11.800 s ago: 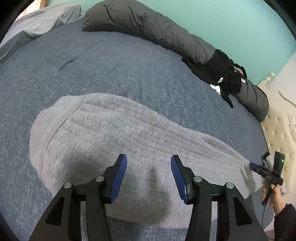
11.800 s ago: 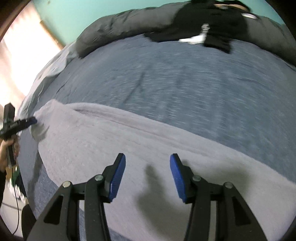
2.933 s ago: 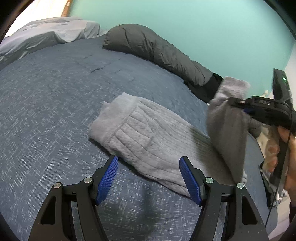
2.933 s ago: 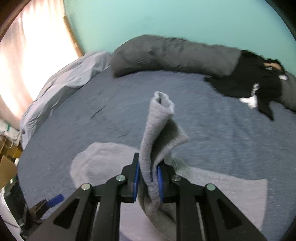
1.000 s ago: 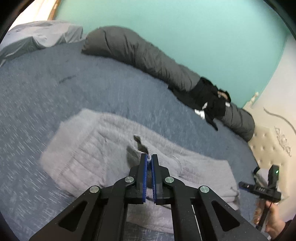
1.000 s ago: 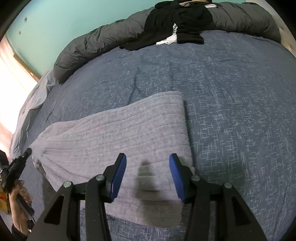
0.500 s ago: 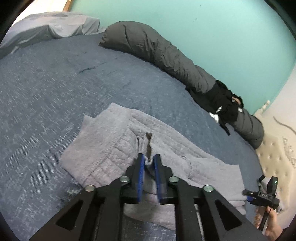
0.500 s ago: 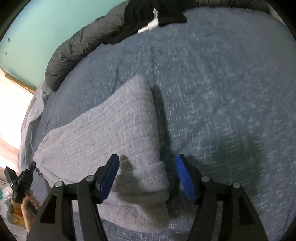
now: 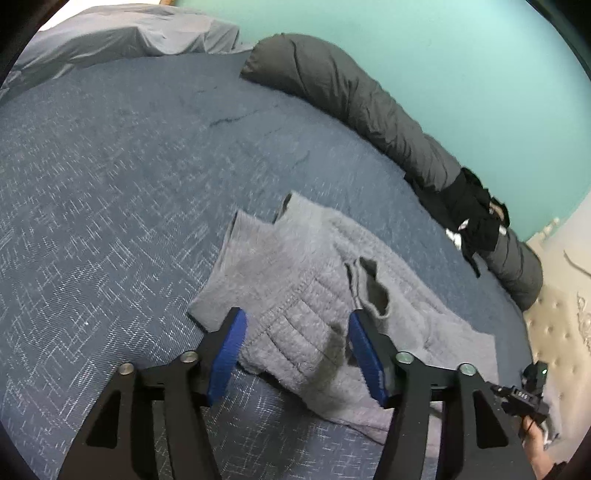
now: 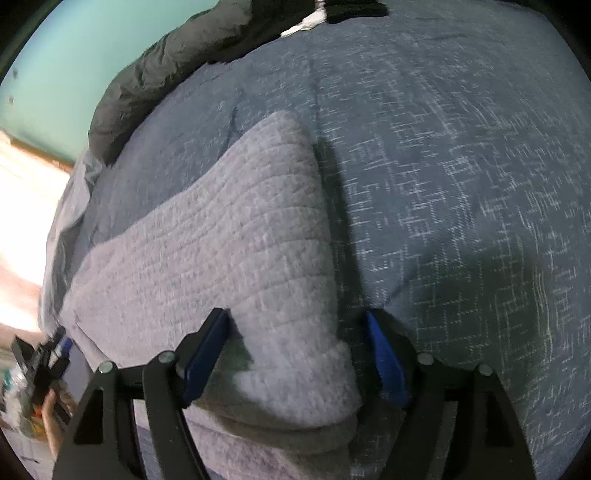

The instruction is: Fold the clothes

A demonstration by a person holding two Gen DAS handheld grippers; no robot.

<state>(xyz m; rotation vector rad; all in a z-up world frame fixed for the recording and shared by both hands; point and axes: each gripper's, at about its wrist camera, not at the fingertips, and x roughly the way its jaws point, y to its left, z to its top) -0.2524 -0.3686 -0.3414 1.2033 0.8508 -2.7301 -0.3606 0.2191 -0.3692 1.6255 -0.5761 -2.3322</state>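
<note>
A grey knitted garment (image 9: 295,266) lies folded on the blue bed cover (image 9: 110,184). My left gripper (image 9: 297,354) hovers over its near end. Its jaws are opening, with cloth below them and a small raised fold by the right pad; neither pad presses on it. In the right wrist view the same garment (image 10: 229,229) stretches away to the left. My right gripper (image 10: 295,356) sits low over its thick folded corner. Those jaws are opening too, and the corner lies between them without being pinched. Each view shows the other gripper small at its edge (image 9: 524,397) (image 10: 55,354).
A dark grey rolled duvet (image 9: 351,96) runs along the teal wall, with black clothes (image 9: 472,218) heaped on it. A pale grey sheet (image 9: 110,33) is bunched at the far left. A cream tufted headboard (image 9: 565,325) stands at the right. Blue cover (image 10: 461,184) spreads right of the garment.
My left jaws let go of the pinched grey fold and spread wide; the fold dropped onto the garment. My right gripper sank onto the folded corner and its jaws widened.
</note>
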